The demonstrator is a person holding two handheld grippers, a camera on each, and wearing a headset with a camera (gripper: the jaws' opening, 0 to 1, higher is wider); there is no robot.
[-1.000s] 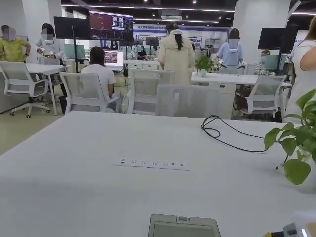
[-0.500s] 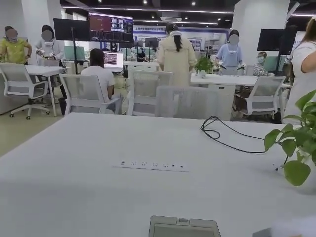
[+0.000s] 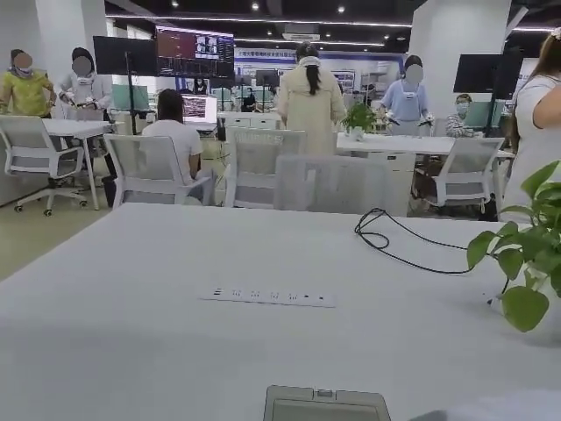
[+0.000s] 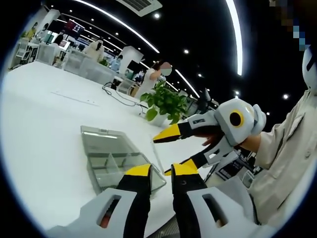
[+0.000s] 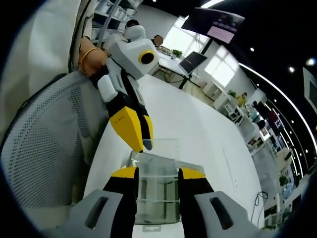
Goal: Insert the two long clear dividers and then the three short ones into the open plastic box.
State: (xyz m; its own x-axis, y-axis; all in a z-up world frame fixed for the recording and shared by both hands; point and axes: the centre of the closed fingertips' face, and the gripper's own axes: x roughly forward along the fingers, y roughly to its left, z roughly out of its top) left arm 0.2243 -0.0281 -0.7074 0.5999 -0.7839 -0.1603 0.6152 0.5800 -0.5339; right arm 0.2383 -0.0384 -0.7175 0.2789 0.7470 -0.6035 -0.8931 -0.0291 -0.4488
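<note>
Workbench (image 3: 131, 333): plain white. Box (image 4: 114, 158): clear with a grey tint. Left gripper (image 4: 161, 171) and right gripper (image 5: 157, 172): white bodies, black jaws, yellow tips. Plant (image 3: 526, 254): green leaves. Cable (image 3: 394, 246): black.

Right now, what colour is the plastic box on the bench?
The plastic box is clear and colourless, best seen in the left gripper view.

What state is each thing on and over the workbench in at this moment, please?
plastic box: open, lying flat on the white table.
left gripper: jaws nearly together; whether they pinch anything cannot be told.
right gripper: open, nothing between its jaws.
black cable: lying loose in a loop on the table.
potted plant: upright.
</note>
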